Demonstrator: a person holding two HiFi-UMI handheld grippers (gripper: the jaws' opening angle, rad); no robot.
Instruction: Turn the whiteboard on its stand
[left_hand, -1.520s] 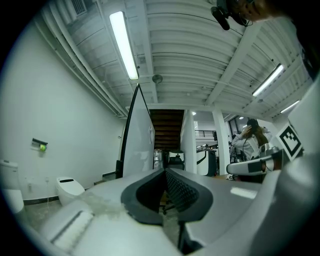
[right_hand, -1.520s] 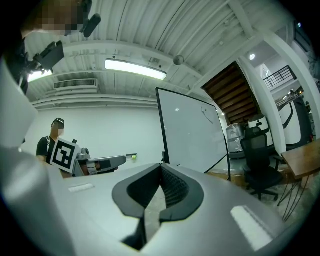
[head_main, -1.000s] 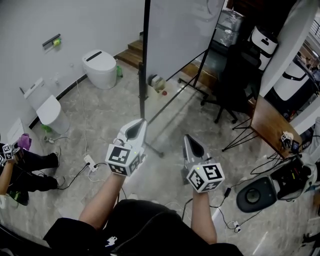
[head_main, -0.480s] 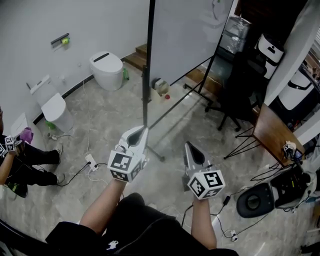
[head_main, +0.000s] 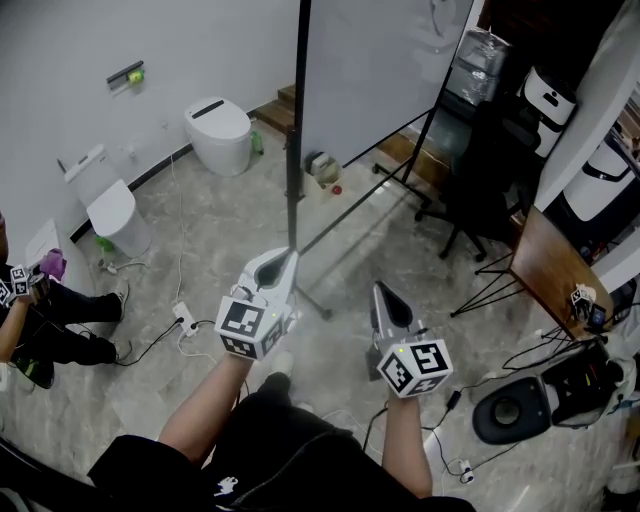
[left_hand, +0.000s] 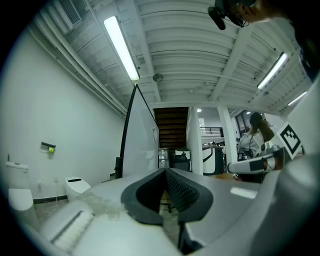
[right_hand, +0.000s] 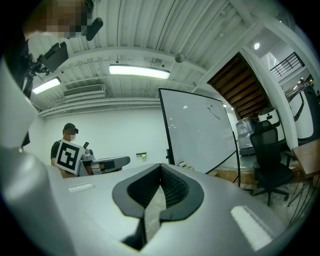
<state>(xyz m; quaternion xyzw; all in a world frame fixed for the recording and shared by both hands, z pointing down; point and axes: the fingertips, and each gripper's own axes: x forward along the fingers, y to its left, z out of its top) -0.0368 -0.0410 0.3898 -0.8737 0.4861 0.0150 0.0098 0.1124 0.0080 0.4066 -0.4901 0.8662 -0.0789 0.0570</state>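
Both grippers sit level in front of me, side by side. On the left gripper (head_main: 287, 258) the fingers (left_hand: 182, 191) are pressed together at the tips with nothing between them. The right gripper (head_main: 381, 292) is the same, its fingers (right_hand: 173, 187) closed and empty. I see the whiteboard (head_main: 380, 60) upright on its black stand (head_main: 296, 150), out ahead on the grey floor (head_main: 210, 230), apart from both grippers. In the head view its near edge lines up with the left gripper's tip. The right gripper view shows me its white face. A black office chair (head_main: 470, 190) stands to the board's right, and a white toilet (head_main: 218, 135) to its left by the wall.
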